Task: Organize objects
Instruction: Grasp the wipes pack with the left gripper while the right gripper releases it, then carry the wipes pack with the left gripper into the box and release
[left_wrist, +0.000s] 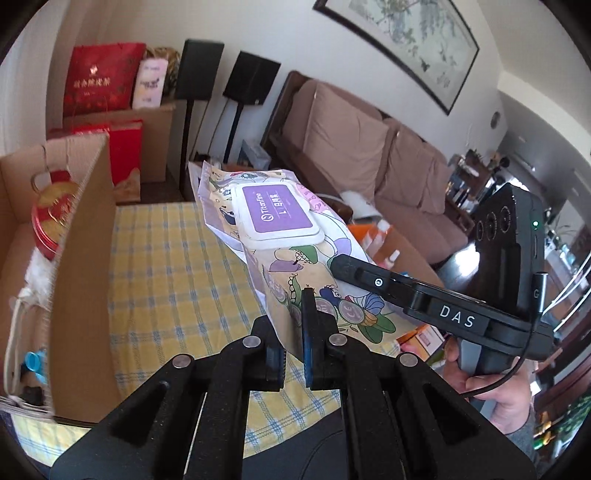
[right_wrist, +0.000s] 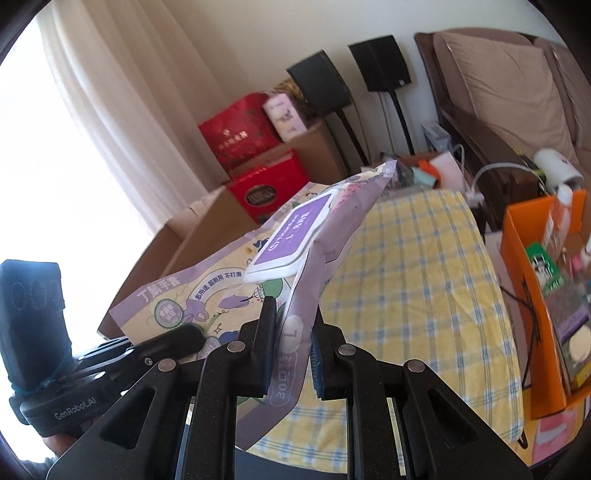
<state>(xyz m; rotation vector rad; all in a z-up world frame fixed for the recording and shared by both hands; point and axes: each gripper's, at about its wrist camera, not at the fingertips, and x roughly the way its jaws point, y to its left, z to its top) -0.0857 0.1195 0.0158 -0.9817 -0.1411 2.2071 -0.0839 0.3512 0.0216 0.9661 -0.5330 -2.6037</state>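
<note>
— Biggest first, what's in front of us?
— A brown sofa (left_wrist: 369, 155) along the wall; nearer, the bench (left_wrist: 177, 258) under its yellow checked cloth; one open cardboard box (left_wrist: 81, 258) at its left side, with a round red tin (left_wrist: 51, 218) inside; one orange box (right_wrist: 532, 295) of small bottles and packets at its right side.
— And the thing being tidied?
— One soft pack of disposable gloves (left_wrist: 280, 236), purple flip lid on top; it hangs in the air above the cloth, touching nothing below.
— Who has it?
— Both; the left gripper (left_wrist: 295, 332) has its fingers (left_wrist: 308, 332) drawn narrow on the pack's near end; the right gripper (right_wrist: 291, 350) has its fingers (right_wrist: 267, 332) pinched narrow on the crimped end seam in its own view. Two grippers, one pack, no slack between them.
— How does it lie?
— Its long axis runs away from the left fingers toward the far end of the bench; the cardboard box stands just to the left of it, the orange box well off to the right.
— So which way next?
— My guess is the cardboard box, since the left hand is the nearer to it; the pack would have to swing left and clear the box's tall wall; that wall is what could catch it.
</note>
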